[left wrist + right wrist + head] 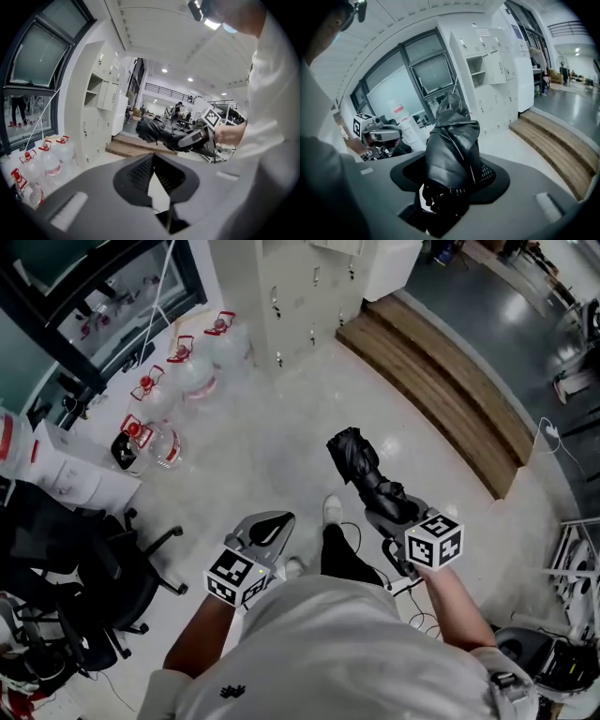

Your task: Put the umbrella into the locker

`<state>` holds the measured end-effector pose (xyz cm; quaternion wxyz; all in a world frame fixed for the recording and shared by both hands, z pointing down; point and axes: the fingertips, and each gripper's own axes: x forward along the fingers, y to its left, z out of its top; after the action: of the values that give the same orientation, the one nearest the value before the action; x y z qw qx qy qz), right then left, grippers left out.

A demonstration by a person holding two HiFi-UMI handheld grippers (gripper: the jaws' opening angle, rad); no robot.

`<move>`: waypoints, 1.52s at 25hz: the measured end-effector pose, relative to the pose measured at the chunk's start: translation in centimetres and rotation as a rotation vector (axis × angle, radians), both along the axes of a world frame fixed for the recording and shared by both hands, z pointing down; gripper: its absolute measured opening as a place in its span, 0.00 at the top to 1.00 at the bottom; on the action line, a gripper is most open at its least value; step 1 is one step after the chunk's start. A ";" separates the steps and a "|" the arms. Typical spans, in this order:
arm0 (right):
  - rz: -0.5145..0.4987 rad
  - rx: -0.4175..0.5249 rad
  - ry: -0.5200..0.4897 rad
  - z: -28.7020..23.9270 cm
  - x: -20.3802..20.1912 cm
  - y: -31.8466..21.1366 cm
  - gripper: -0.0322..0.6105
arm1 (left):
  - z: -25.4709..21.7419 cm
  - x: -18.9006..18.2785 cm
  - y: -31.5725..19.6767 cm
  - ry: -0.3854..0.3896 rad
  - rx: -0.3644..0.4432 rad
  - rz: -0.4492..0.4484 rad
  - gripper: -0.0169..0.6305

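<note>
So at this point I only had the easy half done. My right gripper (382, 505) was clamped round the folded black umbrella (359, 463). It held it near what looked like the handle end, with the wrapped canopy poking out forward, clear of the floor. The left gripper (270, 529) had its jaws closed tip to tip with nothing in them, just held out beside the other one.

The locker bank (302, 292) was well ahead across the floor, past the water bottles (178, 371) on the left and right next to the wooden step (441, 381). In the right gripper view a couple of compartments (476, 70) stood open up in the bank. My guess was that no door needed opening, though I couldn't tell which one was meant.

What was left, as I read it: get over there, line the umbrella up with an open compartment, slide it in, let go. Pick done, carry and place not yet.
</note>
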<state>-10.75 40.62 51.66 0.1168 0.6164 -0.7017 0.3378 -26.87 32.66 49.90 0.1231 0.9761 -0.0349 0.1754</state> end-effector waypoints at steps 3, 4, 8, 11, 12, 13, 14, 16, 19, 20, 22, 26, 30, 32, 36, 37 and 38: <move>-0.029 0.012 0.012 -0.1 3.6 -3.7 0.57 | 0.0 3.2 -2.9 -0.008 0.000 -0.022 0.89; -0.041 0.016 0.017 -0.3 5.0 -4.9 0.57 | -0.2 4.7 -3.6 -0.011 -0.001 -0.026 0.89; -0.083 0.029 0.038 -1.6 10.7 -9.6 0.57 | -1.9 11.1 -6.5 -0.020 0.021 -0.029 0.89; -0.121 0.029 0.068 -2.5 14.4 -12.9 0.57 | -2.9 15.0 -9.2 -0.011 0.038 -0.049 0.89; -0.131 0.032 0.073 -2.7 15.6 -13.9 0.57 | -3.0 16.3 -10.0 -0.010 0.044 -0.055 0.89; -0.140 0.035 0.076 -2.8 16.9 -14.8 0.57 | -3.2 17.6 -10.7 -0.009 0.051 -0.061 0.89; -0.147 0.038 0.078 -2.9 18.1 -15.7 0.57 | -3.2 18.7 -11.3 -0.009 0.057 -0.068 0.89; -0.154 0.041 0.077 -2.7 20.1 -17.5 0.57 | -3.3 20.6 -12.4 -0.011 0.063 -0.079 0.89; -0.157 0.041 0.067 -2.6 22.3 -20.2 0.57 | -3.6 22.7 -14.3 -0.017 0.053 -0.091 0.89; -0.160 0.042 0.065 -2.6 23.0 -21.3 0.57 | -3.7 23.2 -15.2 -0.020 0.051 -0.095 0.89; -0.166 0.043 0.062 -2.7 24.1 -23.5 0.57 | -3.5 24.2 -17.0 -0.025 0.043 -0.104 0.88; -0.160 0.032 0.068 -2.4 26.0 -27.9 0.57 | -3.0 26.0 -21.2 -0.008 0.032 -0.102 0.88; -0.135 0.017 0.089 -2.7 27.8 -32.7 0.57 | -3.0 27.7 -26.6 0.022 0.028 -0.089 0.88; -0.121 0.016 0.094 -3.2 28.4 -35.5 0.57 | -3.4 28.2 -29.8 0.028 0.024 -0.077 0.88; -0.097 0.019 0.125 -4.4 30.3 -41.8 0.57 | -4.6 29.3 -35.8 0.034 0.071 -0.036 0.88; -0.090 0.023 0.129 -4.6 30.7 -43.5 0.57 | -4.8 29.3 -37.5 0.030 0.090 -0.032 0.88; -0.083 0.028 0.131 -4.8 31.1 -45.2 0.57 | -4.8 29.3 -39.1 0.026 0.106 -0.031 0.88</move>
<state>20.32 -4.57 46.91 0.1678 0.6091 -0.7221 0.2819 2.38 -6.46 45.06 0.0744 0.9829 -0.0576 0.1585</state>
